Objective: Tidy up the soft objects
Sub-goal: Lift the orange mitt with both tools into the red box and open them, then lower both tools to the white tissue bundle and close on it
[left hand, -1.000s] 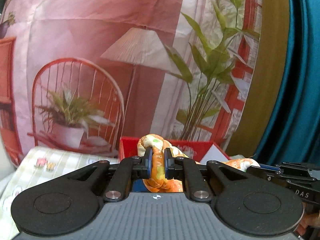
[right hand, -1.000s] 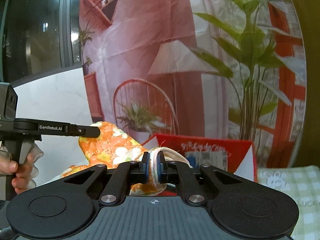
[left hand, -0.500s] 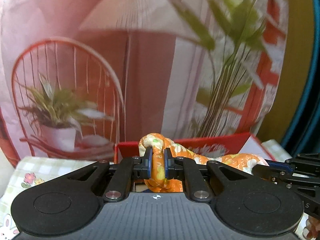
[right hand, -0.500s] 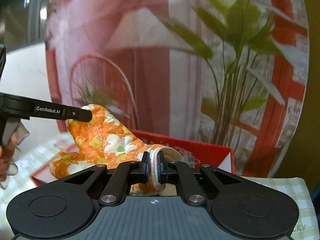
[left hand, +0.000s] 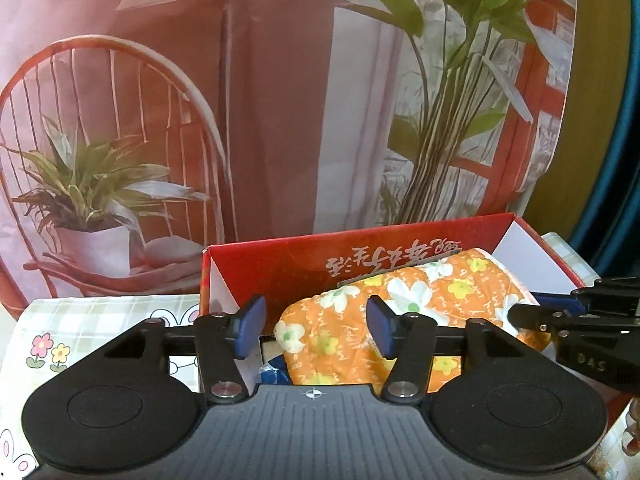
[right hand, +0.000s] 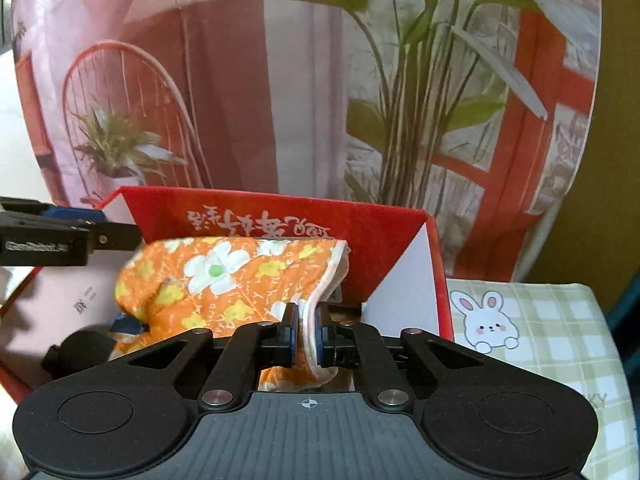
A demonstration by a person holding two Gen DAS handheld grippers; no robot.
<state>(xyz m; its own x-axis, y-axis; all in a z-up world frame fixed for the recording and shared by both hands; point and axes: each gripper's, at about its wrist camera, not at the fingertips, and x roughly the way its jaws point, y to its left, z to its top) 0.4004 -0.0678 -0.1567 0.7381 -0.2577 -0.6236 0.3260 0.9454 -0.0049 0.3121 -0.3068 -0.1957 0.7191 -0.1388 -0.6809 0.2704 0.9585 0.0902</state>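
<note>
An orange floral cloth (left hand: 420, 300) (right hand: 224, 276) lies bunched inside a red cardboard box (left hand: 280, 264) (right hand: 384, 232). My left gripper (left hand: 312, 320) hovers over the box's near left side. Its jaws are opening and stand wide apart; the cloth's near end lies between them, untouched by the blue pads (left hand: 250, 326). My right gripper (right hand: 307, 328) is at the cloth's right end, its jaws just starting to open, with the white hem still pinched between them. Each gripper shows at the edge of the other's view: left gripper (right hand: 92, 236), right gripper (left hand: 520, 314).
A printed backdrop (left hand: 260, 120) with a chair, lamp and plants hangs close behind the box. A checked tablecloth with bunnies (right hand: 540, 320) covers the table. A blue item (left hand: 276, 374) and a dark round object (right hand: 80, 348) lie in the box. A teal curtain (left hand: 628, 160) hangs at the right.
Both grippers came forward and down over the red box, lowering the cloth into it. The left jaws opened and let the cloth go. The right jaws parted slightly.
</note>
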